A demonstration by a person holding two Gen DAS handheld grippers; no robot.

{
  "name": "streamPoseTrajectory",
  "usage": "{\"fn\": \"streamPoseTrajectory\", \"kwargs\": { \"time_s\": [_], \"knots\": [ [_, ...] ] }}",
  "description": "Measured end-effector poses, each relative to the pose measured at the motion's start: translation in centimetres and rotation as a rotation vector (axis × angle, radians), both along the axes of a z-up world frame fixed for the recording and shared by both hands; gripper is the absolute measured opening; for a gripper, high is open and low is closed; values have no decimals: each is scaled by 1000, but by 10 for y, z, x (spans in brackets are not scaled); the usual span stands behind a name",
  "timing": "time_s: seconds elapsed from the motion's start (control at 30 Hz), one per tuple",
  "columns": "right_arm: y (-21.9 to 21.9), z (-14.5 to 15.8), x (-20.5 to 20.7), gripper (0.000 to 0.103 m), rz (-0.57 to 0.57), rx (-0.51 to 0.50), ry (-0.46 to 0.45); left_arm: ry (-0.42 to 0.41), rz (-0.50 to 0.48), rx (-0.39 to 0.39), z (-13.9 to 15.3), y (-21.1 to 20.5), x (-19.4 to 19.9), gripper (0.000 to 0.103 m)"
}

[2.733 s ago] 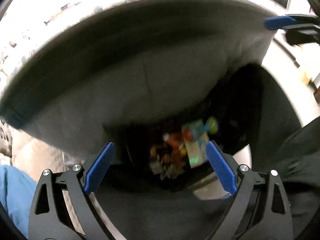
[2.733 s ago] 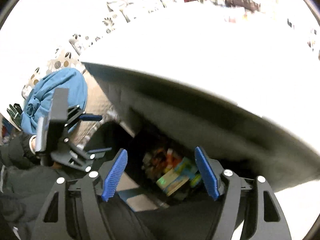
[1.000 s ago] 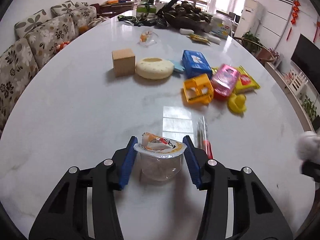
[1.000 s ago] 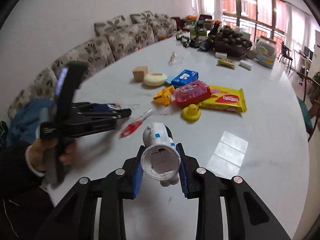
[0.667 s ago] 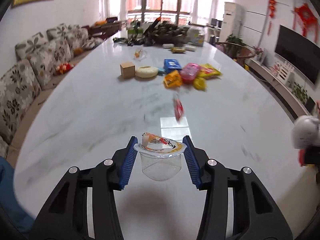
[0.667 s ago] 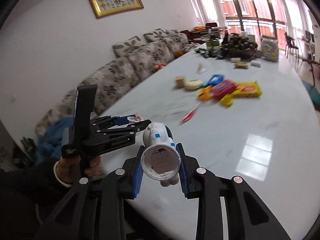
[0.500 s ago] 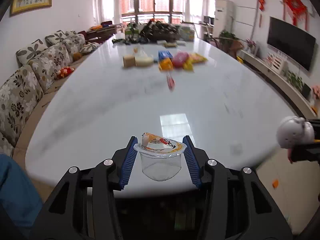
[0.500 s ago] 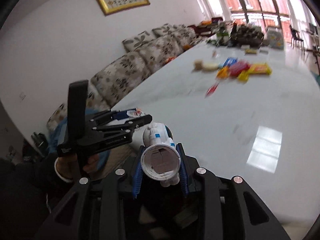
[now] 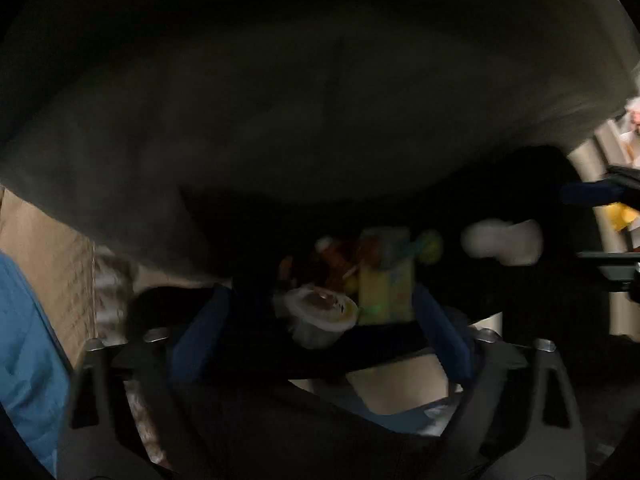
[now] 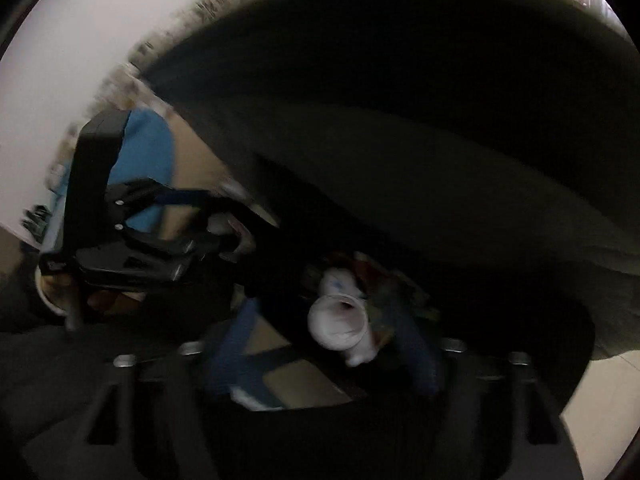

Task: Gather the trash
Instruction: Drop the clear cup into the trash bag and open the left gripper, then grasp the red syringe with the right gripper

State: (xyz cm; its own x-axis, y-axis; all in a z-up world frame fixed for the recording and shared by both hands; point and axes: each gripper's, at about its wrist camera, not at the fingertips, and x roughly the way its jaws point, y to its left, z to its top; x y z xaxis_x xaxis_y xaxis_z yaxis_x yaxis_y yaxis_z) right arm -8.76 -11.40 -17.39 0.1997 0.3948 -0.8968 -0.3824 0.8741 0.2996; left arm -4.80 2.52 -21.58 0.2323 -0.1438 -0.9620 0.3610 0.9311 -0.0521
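Dark shadow under the counter (image 9: 320,92) fills both views, with a black trash bag (image 9: 532,184) gaping below. Left tongs (image 9: 320,316) have just been opening; the clear plastic jelly cup (image 9: 320,312) with its peeled foil lid sits loose between the spread blue pads. Right tongs (image 10: 328,344) have likewise been opening, releasing the white, rounded plastic toy (image 10: 340,320), seen at three o'clock in the left view. Both pieces should drop centrally onto the crumpled colourful wrappers (image 9: 376,264) at twelve o'clock, clear of the bag's rim.
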Motion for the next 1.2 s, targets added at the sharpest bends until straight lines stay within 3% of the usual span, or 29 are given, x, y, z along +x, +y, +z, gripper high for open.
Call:
{"fn": "streamPoseTrajectory", "kwargs": {
  "time_s": [0.1, 0.2, 0.27, 0.37, 0.47, 0.6, 0.67, 0.8, 0.87, 1.0, 1.1, 1.2],
  "knots": [
    [-1, 9, -4, 66, 5, 13, -10, 109, 24, 53, -38, 10, 9, 90],
    [-7, 57, -16, 66, 29, 60, -99, 105, 14, 4, -27, 20, 2, 90],
    [-16, 103, -13, 67, 25, 161, -163, 47, -31, -29, -1, 22, -7, 90],
    [-30, 154, 21, 71, -31, 230, -236, -84, -113, -108, 51, 23, -24, 90],
    [-38, 179, 84, 71, -135, 150, -302, -217, -146, -137, 97, 14, -27, 91],
    [-29, 188, 183, 69, -262, 13, -307, -343, -120, -191, 147, 10, -22, 91],
    [-24, 184, 225, 59, -281, 15, -276, -374, -103, -231, 162, 12, -19, 91],
    [-3, 167, 285, 50, -318, -104, -237, -429, -75, -271, 181, 18, -16, 91],
    [0, 160, 300, 44, -329, -159, -216, -452, -64, -274, 188, 20, -13, 91],
    [11, 148, 306, 15, -281, -255, -240, -465, -28, -274, 197, 23, 5, 91],
    [9, 150, 284, 13, -215, -259, -275, -475, 2, -302, 210, 27, 30, 91],
    [-12, 157, 262, 13, -200, -124, -267, -490, 37, -299, 228, 25, 74, 91]
  ]
}}
